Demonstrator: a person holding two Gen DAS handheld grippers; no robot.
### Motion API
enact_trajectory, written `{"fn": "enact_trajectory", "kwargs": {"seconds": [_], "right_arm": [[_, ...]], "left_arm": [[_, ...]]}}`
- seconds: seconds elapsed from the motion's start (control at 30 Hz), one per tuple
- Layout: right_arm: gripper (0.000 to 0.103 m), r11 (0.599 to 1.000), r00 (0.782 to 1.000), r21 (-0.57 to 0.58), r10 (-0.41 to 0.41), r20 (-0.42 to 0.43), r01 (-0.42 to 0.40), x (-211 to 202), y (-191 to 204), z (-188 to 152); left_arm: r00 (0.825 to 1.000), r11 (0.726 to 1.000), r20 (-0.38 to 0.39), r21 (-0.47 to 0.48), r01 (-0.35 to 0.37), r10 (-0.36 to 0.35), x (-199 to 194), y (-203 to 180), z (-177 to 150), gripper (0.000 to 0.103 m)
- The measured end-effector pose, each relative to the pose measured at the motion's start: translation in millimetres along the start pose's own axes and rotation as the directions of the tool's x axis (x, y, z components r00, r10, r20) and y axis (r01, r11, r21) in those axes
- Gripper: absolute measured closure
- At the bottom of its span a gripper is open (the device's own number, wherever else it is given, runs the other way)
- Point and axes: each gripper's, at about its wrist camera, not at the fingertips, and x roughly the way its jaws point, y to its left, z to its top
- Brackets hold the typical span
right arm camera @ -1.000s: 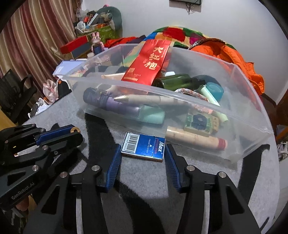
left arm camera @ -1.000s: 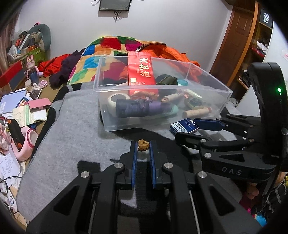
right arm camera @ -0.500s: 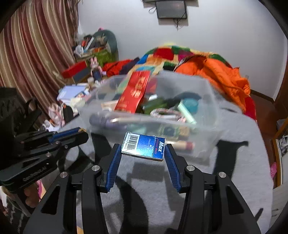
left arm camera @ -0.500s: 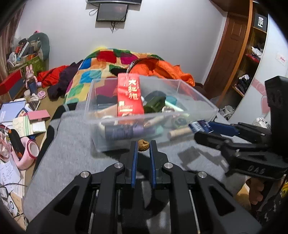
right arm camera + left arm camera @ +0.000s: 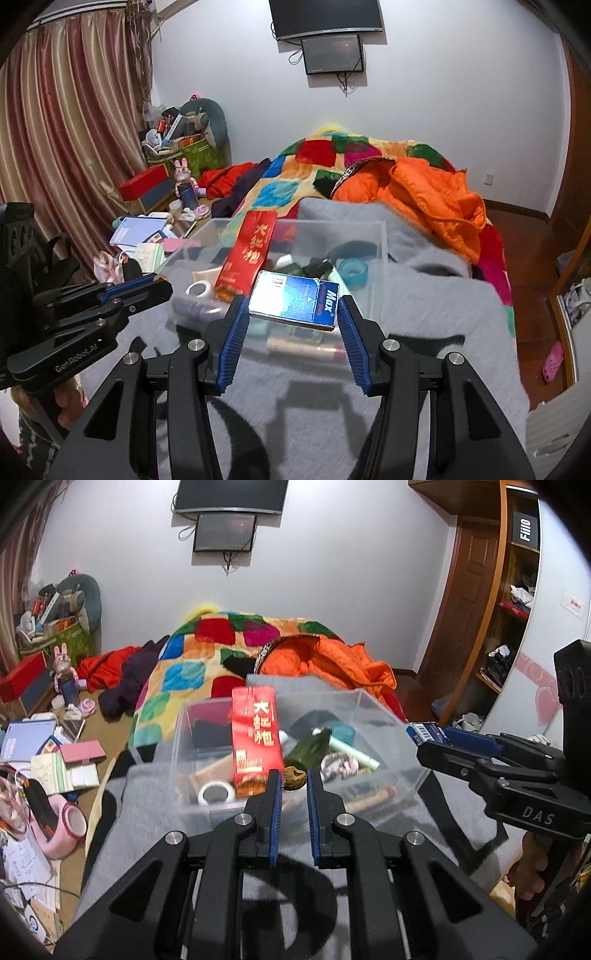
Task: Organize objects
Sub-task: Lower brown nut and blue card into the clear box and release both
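The left gripper [image 5: 294, 780] is clenched on a walnut [image 5: 294, 777], held in front of the clear bin [image 5: 384, 716]. Only the left wrist view shows the nut; from the right camera the left gripper [image 5: 159, 282] is seen side-on at the left edge and its load is hidden. The right gripper [image 5: 293, 308] grasps a blue box [image 5: 295, 299] flat between its pads, over the bin's [image 5: 380, 236] near edge; the left view catches just the box's [image 5: 424, 731] barcode end at the right gripper's [image 5: 430, 738] tip. In the bin a red packet [image 5: 256, 734] stands upright, with a tape roll [image 5: 216, 794] and a green bottle [image 5: 308, 749] beside it. The bin sits on a grey blanket [image 5: 424, 302] over a bed with a patchwork quilt [image 5: 192, 657] and an orange jacket [image 5: 424, 195]. Striped curtains [image 5: 55, 147], seen only from the right camera, hang left; a screen [image 5: 225, 533] is on the wall, a wooden door [image 5: 472, 583] right.
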Motion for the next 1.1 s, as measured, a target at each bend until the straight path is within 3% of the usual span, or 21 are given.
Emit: {"fn": "enact_trajectory", "kwargs": {"seconds": [0.33,0.63,0.87,0.97,1.1], "right_arm": [[0.057,1.000,0.999,0.005,-0.014,-0.033,0.014,30,-11,10],[0.057,1.000,0.996,0.005,-0.003,-0.094,0.004,62,-10,3],[0.057,1.000,0.995,-0.024,-0.017,-0.095,0.015,67,-5,0],[0.049,0.999,0.996,-0.043,-0.029,-0.086,0.026,65,-2,-1],[0.046,0.999,0.996,-0.047,-0.029,-0.079,0.025,62,-2,0]], "left_arm": [[1.000,1.000,-0.021,-0.006,-0.009,0.009,26,3,14,0.091],[0.996,1.000,-0.085,-0.016,-0.015,0.013,57,11,8,0.091],[0.994,1.000,-0.107,-0.024,-0.018,0.015,67,13,4,0.090],[0.994,1.000,-0.103,-0.015,-0.026,0.024,65,11,4,0.081],[0.996,1.000,-0.086,-0.008,-0.024,0.024,57,9,3,0.077]]}}
